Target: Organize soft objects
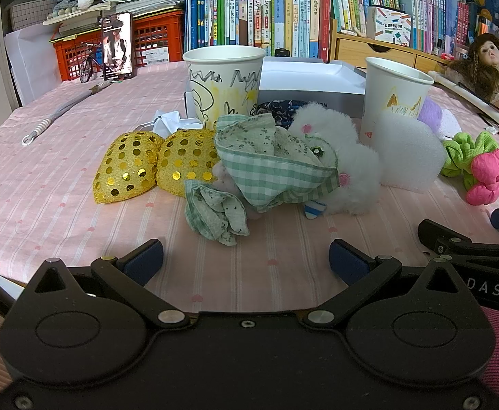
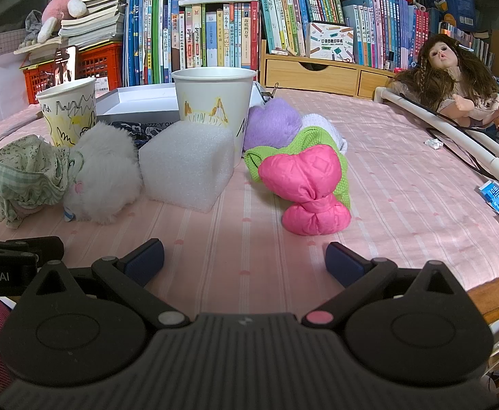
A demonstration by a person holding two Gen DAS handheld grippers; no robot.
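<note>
We find both tongs, left (image 1: 246, 256) and right (image 2: 244, 256), spread wide and empty above the pink tabletop (image 1: 61, 177). The green checked cloth (image 1: 269, 160) lies against the white plush (image 1: 348, 171); the pink bundle (image 2: 305, 188) lies beside the foam block (image 2: 188, 167).

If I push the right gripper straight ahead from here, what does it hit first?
Probably the pink bow, slightly right of centre; the white foam block sits just left of the line. Right gripper is open and empty.
</note>
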